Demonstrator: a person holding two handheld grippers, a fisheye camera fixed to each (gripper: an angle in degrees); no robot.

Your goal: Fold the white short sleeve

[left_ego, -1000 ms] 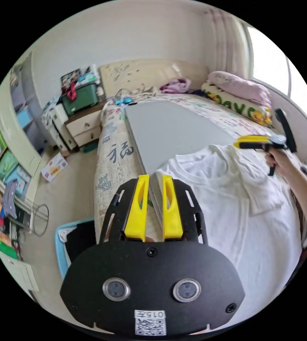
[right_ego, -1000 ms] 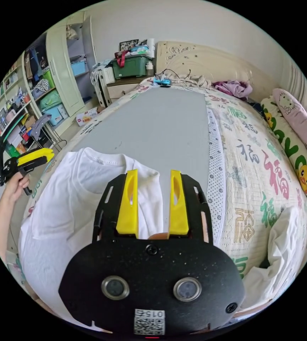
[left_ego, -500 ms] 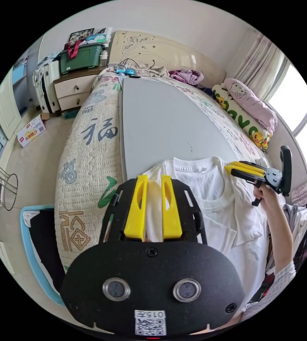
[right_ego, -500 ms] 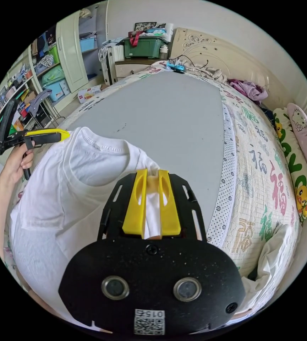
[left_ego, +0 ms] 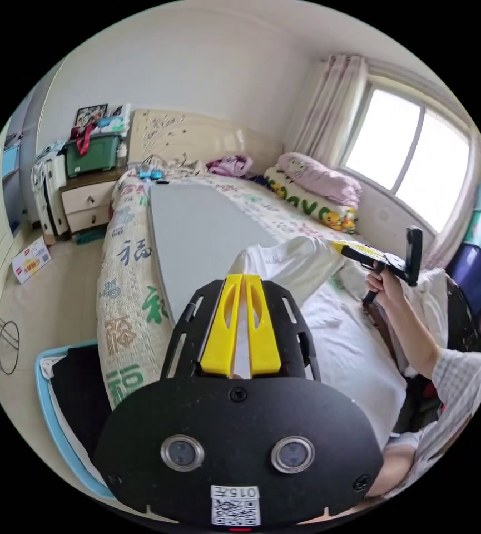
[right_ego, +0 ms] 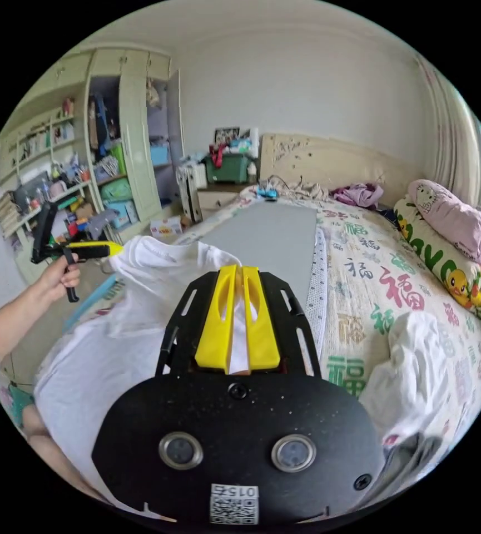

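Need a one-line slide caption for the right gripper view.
Right gripper shut on the white shirt, left gripper pinching its other shoulder, above the grey board on the bed.

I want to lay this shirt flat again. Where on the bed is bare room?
The gray board is bare between the white T-shirt and the headboard. The window side is crowded: pillows and crumpled white cloth.

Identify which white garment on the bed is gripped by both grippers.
The white T-shirt lifted over the grey board, pinched by left gripper and right gripper. The crumpled white cloth lies untouched.
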